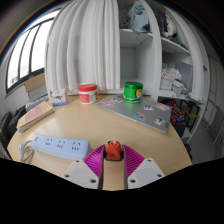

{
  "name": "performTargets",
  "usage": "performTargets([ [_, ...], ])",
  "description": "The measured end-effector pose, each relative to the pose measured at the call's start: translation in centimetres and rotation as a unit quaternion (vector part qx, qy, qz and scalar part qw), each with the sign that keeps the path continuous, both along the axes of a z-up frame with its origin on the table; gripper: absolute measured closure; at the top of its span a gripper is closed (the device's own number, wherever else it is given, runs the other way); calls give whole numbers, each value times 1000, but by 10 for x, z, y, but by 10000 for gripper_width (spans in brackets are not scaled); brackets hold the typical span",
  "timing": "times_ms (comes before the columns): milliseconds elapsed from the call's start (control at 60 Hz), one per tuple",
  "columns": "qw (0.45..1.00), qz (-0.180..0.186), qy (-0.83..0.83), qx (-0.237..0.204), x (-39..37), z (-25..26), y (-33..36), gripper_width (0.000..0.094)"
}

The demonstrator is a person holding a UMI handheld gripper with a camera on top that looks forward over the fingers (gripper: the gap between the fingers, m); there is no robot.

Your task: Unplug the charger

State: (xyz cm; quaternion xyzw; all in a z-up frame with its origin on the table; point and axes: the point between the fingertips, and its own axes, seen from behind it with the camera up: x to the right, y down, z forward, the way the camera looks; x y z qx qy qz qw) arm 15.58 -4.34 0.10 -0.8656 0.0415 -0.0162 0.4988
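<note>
Pale wood makes up the round table top (80,122). The gripper (113,163) has two white fingers with pink pads (94,158), and they pinch a small red and white charger plug (113,152) between them. The long white power strip (62,146) lies just beside it at nine o'clock. Farther off, a red-lidded jar (88,93) sits at eleven o'clock and a green cup (132,91) at one o'clock.

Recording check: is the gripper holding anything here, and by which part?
Yes. The gripper is shut on the charger, a small red and white plug body, with both fingers pressing its sides. It is off the power strip, which lies beside the fingers.
</note>
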Motion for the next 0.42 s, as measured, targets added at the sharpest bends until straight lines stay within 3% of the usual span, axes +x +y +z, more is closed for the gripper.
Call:
performTargets([
  [100,1000,12,-8,-16,-2,-2,-1,576],
  [183,999,18,-2,-26,-4,-10,-3,229],
  [217,1000,8,-5,-20,3,-6,-4,173],
  [317,1000,4,17,-7,10,0,-10,100],
  [417,998,14,54,3,11,9,-24,94],
])
